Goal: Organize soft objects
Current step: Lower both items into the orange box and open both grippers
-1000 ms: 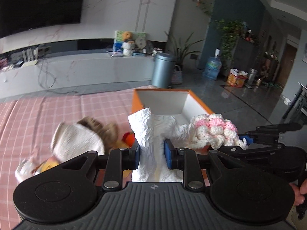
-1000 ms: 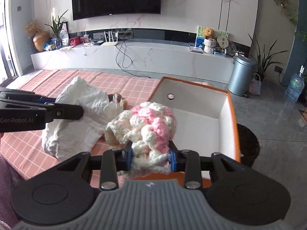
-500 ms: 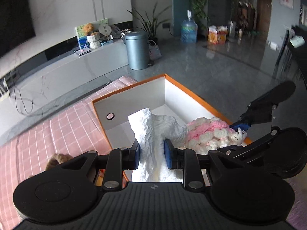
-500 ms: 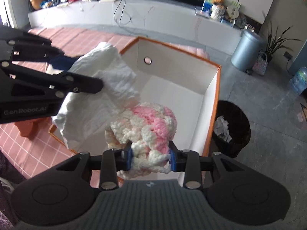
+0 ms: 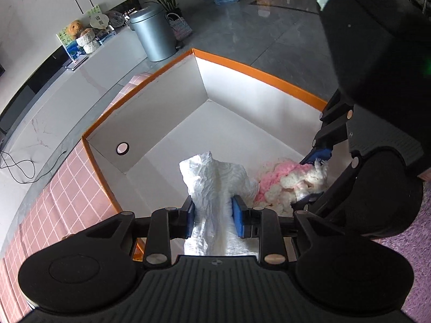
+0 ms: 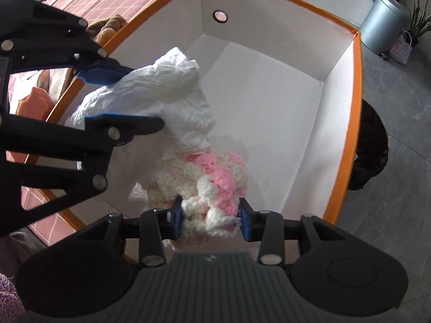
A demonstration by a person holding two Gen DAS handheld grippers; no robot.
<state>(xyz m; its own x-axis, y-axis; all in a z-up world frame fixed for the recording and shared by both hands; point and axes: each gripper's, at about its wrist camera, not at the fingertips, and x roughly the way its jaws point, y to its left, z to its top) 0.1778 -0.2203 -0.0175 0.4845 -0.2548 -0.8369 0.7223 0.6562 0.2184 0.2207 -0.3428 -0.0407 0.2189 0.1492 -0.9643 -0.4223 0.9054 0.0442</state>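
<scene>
A crumpled white cloth (image 5: 215, 177) hangs inside the white box with the orange rim (image 5: 256, 72). My left gripper (image 5: 212, 210) has its blue pads against the cloth on both sides, and its jaws are opening. Beside it to the right, a pink-and-white knitted piece (image 5: 285, 177) rests low in the box between the pads of my right gripper (image 5: 315, 177). In the right wrist view the knitted piece (image 6: 215, 169) fills the gap of the right gripper (image 6: 211, 215), whose jaws are opening too. There the white cloth (image 6: 167, 88) touches the knit, with the left gripper (image 6: 140, 97) on it.
The box (image 6: 355, 107) stands on a pink checked tablecloth (image 5: 67, 188). A brown plush toy (image 6: 107, 27) and an orange soft item (image 6: 32, 102) lie outside its left wall. A black bin (image 6: 371, 148) stands beyond the right wall, a grey bin (image 5: 152, 36) farther off.
Both grippers carried their pieces from above the table over the box and down into it, tilting steeply downward. The knit now lies low in the box against the cloth.
</scene>
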